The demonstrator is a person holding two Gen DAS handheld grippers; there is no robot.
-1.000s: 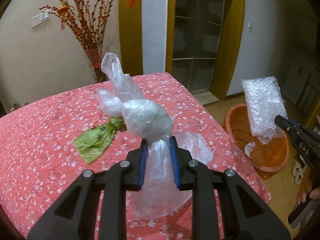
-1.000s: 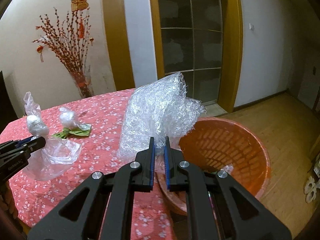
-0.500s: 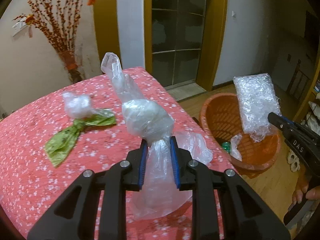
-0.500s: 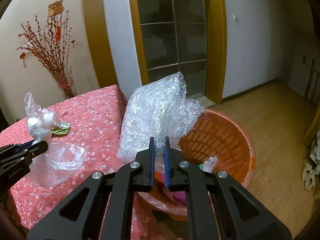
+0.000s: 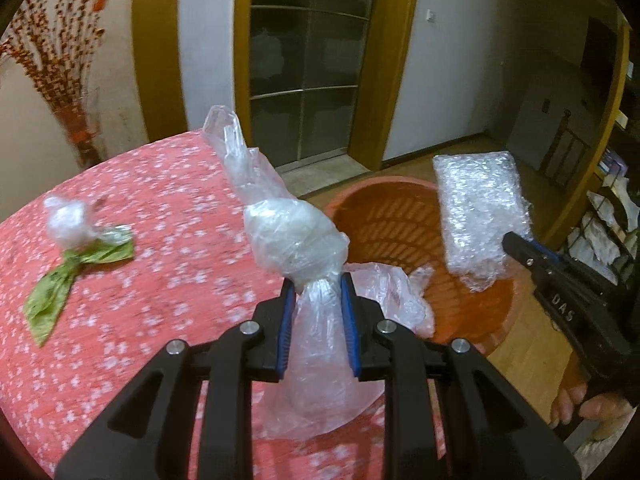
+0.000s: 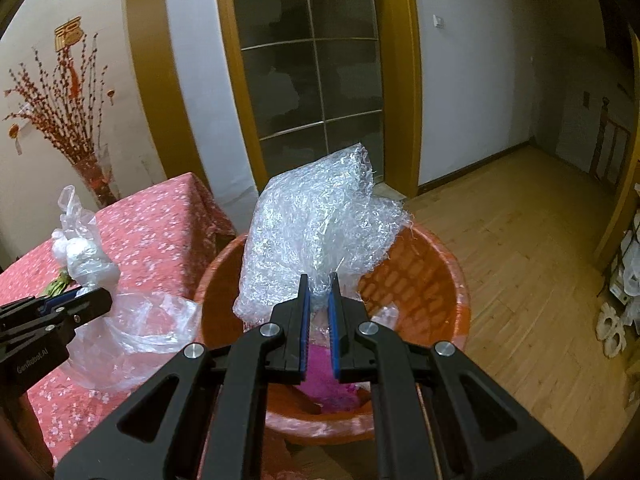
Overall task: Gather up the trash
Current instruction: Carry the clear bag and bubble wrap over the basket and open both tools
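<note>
- The left gripper (image 5: 318, 284) is clamped on the twisted neck of a clear plastic bag (image 5: 294, 236), which holds a pale wad and stands up above the jaws with a loose skirt of film hanging below.
- The bag hangs in the air over the edge of a table in a red flowered cloth (image 5: 160, 280), close to the orange basket (image 5: 384, 216) on the floor just beside the table.
- The right gripper (image 6: 318, 292) is nearly closed, pinching the lower corner of a crumpled sheet of bubble wrap (image 6: 316, 232).
- In the right wrist view the bubble wrap hangs directly above the mouth of the orange basket; something pink and a few pale scraps lie in its bottom.
- Two pieces remain on the table: a small clear wad (image 5: 66, 222) and, touching it, a green scrap (image 5: 76, 268).
- The step in hand appears to be carrying both held pieces to the basket for dropping.
- The next move probably calls for the right jaws to open so the bubble wrap falls in; it is light and springy, so it may cling to a pad.
- The left gripper seems to need a little more travel over the rim before letting go, and the trailing film could catch on the basket edge.
- After that, the wad and green scrap on the table would remain to be collected.
</note>
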